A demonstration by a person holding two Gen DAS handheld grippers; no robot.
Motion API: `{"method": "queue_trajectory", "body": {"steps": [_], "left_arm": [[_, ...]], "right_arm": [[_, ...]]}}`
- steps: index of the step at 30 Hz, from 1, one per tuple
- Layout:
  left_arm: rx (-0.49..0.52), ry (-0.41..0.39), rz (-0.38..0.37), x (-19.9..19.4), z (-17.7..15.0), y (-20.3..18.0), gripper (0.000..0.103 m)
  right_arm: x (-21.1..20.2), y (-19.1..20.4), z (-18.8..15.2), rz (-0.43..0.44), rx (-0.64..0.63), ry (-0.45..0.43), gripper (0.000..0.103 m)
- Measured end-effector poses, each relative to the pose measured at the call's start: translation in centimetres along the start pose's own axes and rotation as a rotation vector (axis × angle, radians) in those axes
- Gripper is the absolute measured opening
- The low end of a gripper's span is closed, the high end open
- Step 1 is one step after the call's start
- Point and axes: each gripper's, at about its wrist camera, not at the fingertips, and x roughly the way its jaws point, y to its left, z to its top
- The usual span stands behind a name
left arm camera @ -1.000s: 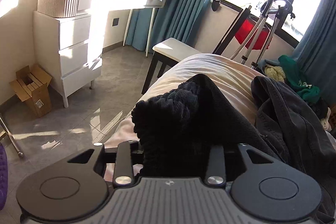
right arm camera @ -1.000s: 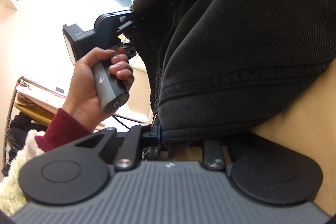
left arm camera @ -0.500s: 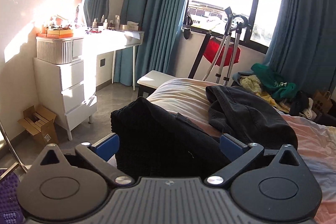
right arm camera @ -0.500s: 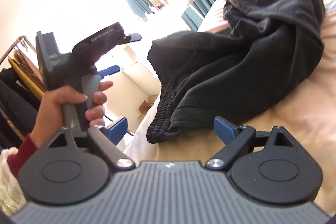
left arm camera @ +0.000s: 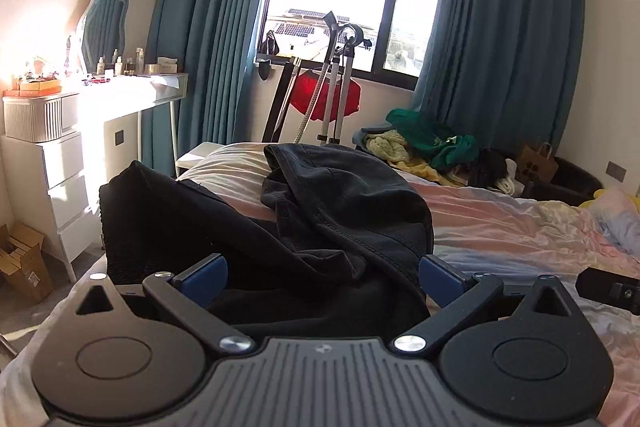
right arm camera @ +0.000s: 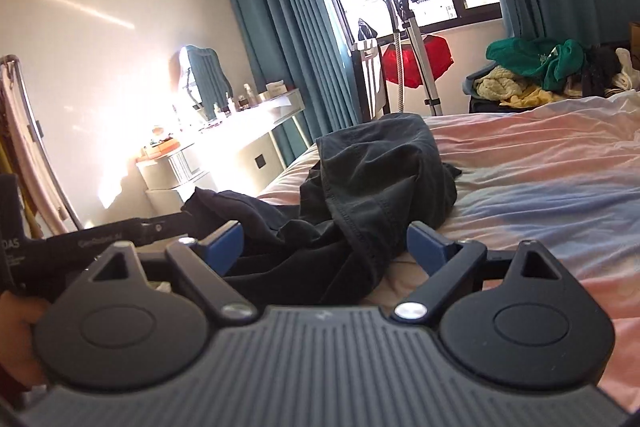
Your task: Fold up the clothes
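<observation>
The fingers of the left gripper and of the right gripper are spread wide, nothing being pinched. The black clothes are heaped on the bed, just ahead of both grippers.

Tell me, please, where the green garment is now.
The green garment lies on top of a pile of clothes past the far edge of the bed, below the right curtain; it is upper right in both wrist views.
</observation>
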Motion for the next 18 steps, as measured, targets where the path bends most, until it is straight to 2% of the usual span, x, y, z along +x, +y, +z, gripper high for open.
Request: {"method": "queue_trajectory", "body": {"steps": [6, 11, 14, 18], "left_arm": [[-0.020, 0.055, -0.035, 3.9, 0.5, -1.4, 0.102], [-0.070, 0.064, -0.102, 8.7, 3.0, -2.2, 0.102], [-0.113, 0.074, -0.093, 13.2, 4.8, -2.6, 0.101], [-0.177, 0.076, -0.031, 19.3, 7.5, -2.8, 0.101]], "right_arm": [[-0.7, -3.3, -1.3, -0.097, 0.030, -0.036, 0.091], [-1.1, -4.9, -1.2, -0.158, 0.044, -0.047, 0.091], [-0.9, -6.8, -1.7, -0.196, 0.103, -0.026, 0.091], [-1.4, -9.3, -1.9, -0.191, 0.232, -0.022, 0.091]]}}
